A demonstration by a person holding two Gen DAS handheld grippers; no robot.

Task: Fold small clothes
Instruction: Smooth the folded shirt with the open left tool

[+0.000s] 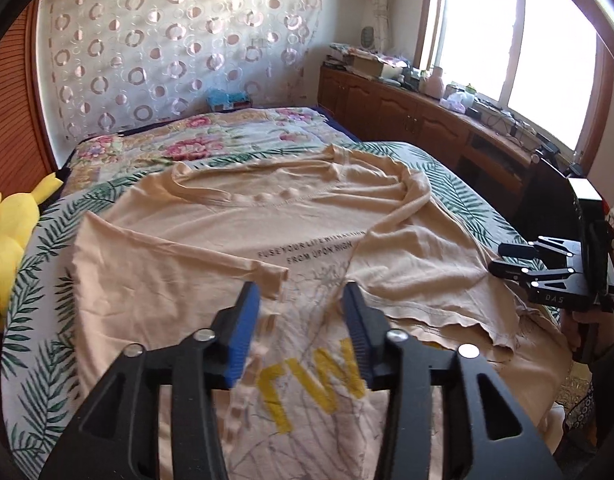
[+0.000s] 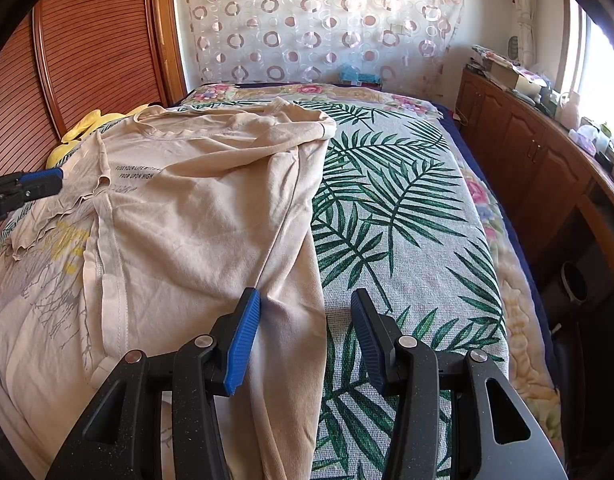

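A beige T-shirt with black lettering and a yellow print lies spread on the bed, its two sides folded in over the front. My left gripper hovers open above the print, and a folded sleeve hem lies just past its left fingertip; nothing is pinched. In the right wrist view the same T-shirt covers the left half. My right gripper is open over the shirt's right edge, with cloth beneath the gap and not gripped. Each gripper shows in the other view: the right gripper, the left gripper.
The leaf-print bedspread shows bare to the right of the shirt. A yellow plush toy lies at the bed's left side. A low wooden cabinet with clutter on top runs under the window along the right. A circle-patterned curtain hangs behind the bed.
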